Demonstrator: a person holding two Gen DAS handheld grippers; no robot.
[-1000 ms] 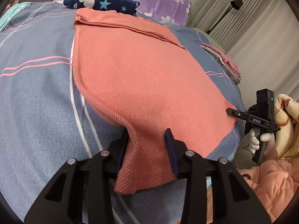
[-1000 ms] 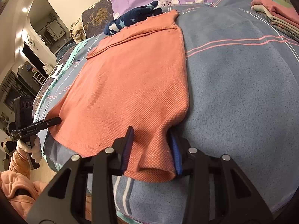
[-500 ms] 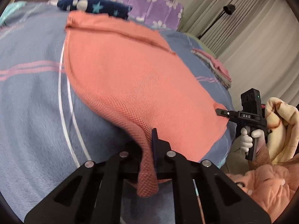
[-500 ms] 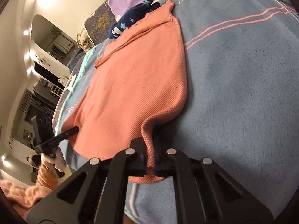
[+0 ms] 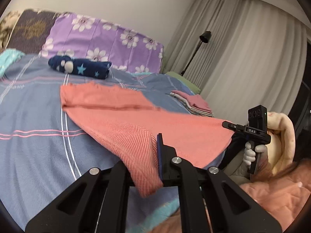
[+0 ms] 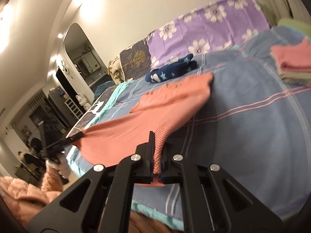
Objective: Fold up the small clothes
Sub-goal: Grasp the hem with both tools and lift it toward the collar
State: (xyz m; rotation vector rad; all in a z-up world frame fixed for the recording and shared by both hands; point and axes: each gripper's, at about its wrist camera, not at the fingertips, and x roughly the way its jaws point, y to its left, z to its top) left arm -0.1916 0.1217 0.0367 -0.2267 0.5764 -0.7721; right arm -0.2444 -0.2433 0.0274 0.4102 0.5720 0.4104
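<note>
A salmon-orange shirt (image 5: 124, 120) lies on the blue striped bed, its near hem lifted off the bedding. My left gripper (image 5: 153, 155) is shut on one bottom corner of the shirt. My right gripper (image 6: 157, 155) is shut on the other bottom corner; it also shows in the left wrist view (image 5: 233, 126), pinching the stretched hem. The shirt (image 6: 159, 114) hangs taut between the two grippers, and its far collar end still rests on the bed. The left gripper shows in the right wrist view (image 6: 77, 135) at the shirt's left corner.
A folded navy star-print garment (image 5: 79, 69) lies near the purple flowered pillow (image 5: 108, 44). A stack of folded clothes (image 5: 192, 103) sits at the bed's right edge, also seen in the right wrist view (image 6: 291, 64). A floor lamp (image 5: 196, 48) stands by the curtains.
Both grippers closed on the shirt's bottom corners and then rose, lifting the near hem off the bed and stretching it between them.
</note>
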